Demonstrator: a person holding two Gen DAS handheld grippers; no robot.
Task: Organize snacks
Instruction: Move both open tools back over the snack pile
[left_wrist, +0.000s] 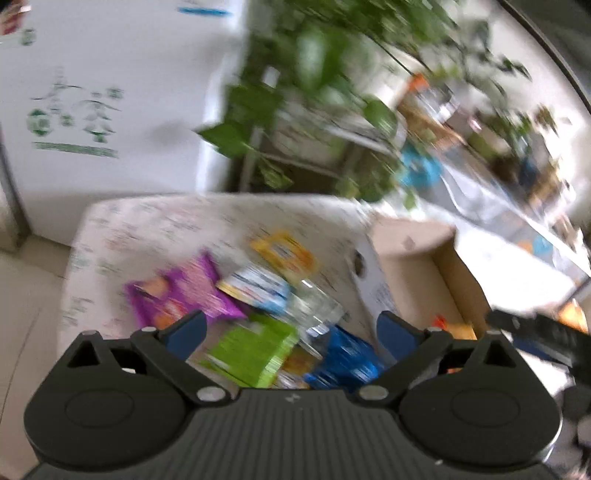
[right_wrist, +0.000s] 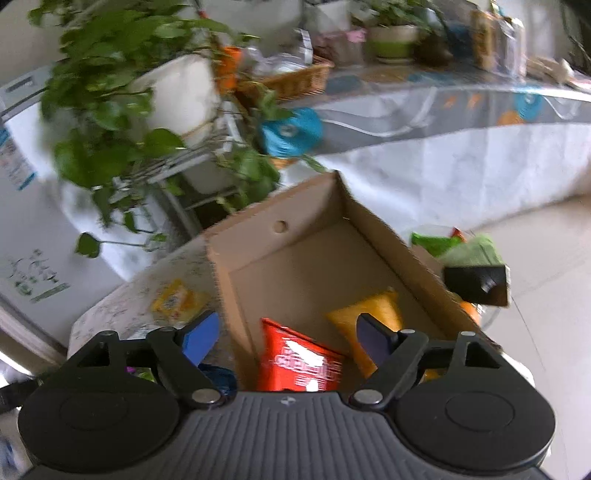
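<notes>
Snacks: loose packets lie on the table (left_wrist: 155, 229) beside the box (right_wrist: 295, 266); two are already inside it.
Left gripper (left_wrist: 291, 332): jaws wide apart and holding nothing, above the heap near the table's near edge.
Under left gripper: green packet (left_wrist: 255, 350) and blue packet (left_wrist: 347, 360) lie closest below, a clear wrapper (left_wrist: 314, 306) between them; the view is blurred, so their edges are hard to read.
Further out: purple packet (left_wrist: 184, 295), a white-blue packet (left_wrist: 258, 288), then a yellow packet (left_wrist: 284, 253) toward the table's middle.
Right gripper (right_wrist: 291, 339): jaws well apart with nothing between them, over the box's near end.
In box: red packet (right_wrist: 299, 363) and an orange packet (right_wrist: 369, 314) at the near end; the far end is bare.
Step, as I judge it: left hand picks the next packet while the right clears the box.
Doing it well: settle on one packet, likely the green one on top; close across its flat body, not a corner; lift clear of the clear wrapper; carry it over the box wall (left_wrist: 365, 280) and set it toward the bare far end.
</notes>
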